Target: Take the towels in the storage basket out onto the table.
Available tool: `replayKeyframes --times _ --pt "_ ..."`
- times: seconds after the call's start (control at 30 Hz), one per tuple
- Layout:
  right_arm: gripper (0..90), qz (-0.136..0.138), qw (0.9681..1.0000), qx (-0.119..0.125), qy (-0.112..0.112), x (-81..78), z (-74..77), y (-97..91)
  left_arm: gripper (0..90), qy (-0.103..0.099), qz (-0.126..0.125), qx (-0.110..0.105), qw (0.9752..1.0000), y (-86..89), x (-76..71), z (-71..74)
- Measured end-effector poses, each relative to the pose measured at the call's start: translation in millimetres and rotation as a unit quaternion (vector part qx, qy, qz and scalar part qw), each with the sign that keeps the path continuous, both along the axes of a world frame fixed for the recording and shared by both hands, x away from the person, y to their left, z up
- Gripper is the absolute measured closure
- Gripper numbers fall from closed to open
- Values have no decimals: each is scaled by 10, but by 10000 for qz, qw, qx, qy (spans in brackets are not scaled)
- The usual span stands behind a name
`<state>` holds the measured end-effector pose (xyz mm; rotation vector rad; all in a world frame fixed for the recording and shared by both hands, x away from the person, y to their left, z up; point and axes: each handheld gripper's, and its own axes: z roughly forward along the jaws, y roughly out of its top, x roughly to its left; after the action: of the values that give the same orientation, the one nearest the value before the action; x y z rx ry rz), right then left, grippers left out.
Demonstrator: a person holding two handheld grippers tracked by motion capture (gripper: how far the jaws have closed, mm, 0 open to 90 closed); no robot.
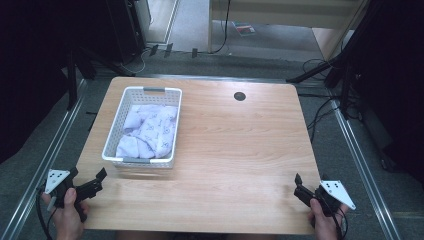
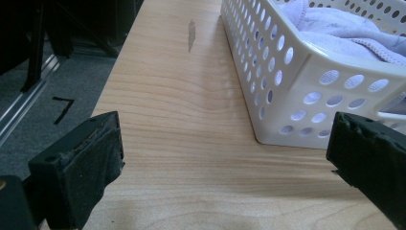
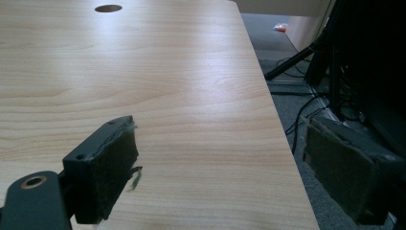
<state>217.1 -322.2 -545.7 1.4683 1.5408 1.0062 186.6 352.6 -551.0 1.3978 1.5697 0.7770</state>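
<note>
A: Where does the basket [image 1: 143, 127] sit, and which way does it run?

B: On the left half of the bench [image 1: 235, 165], near the left edge. It is a white perforated plastic basket, oblong, with its long axis running from the person's side toward the far side of the bench, slightly slanted so that the far end leans a little to the right in the high view. One short end faces the person.

A: What is in it?

B: Pale crumpled cloth [image 1: 150, 131] with a faint print. I cannot tell how many pieces it is.

A: Count the rest.

B: One basket, one bench, two tongs. One dark round hole [image 1: 239, 96] in the bench near its far edge.

A: The left tongs [image 1: 98, 179]?

B: Held at the near left corner, spread wide with nothing between them. In the left gripper view the basket's near corner stands just ahead, apart from both pads.

A: And the right tongs [image 1: 299, 185]?

B: At the near right corner, well apart from the basket, also spread and holding nothing. In the right gripper view one pad hangs over the bench, the other past its right edge.
</note>
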Motion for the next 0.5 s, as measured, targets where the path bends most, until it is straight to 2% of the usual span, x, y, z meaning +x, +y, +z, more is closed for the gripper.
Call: replayKeyframes --times 0.13,0.33,0.5 --pt "121 12 10000 -10 -4 0 0 1 0 -28 29 -34 10000 4 -5 2" --pt "122 11 10000 -24 -20 -2 -1 0 0 38 -1 97 9999 -4 -7 30" --pt "124 -4 10000 -3 -33 -4 0 -2 0 12 63 87 9999 22 -34 115"
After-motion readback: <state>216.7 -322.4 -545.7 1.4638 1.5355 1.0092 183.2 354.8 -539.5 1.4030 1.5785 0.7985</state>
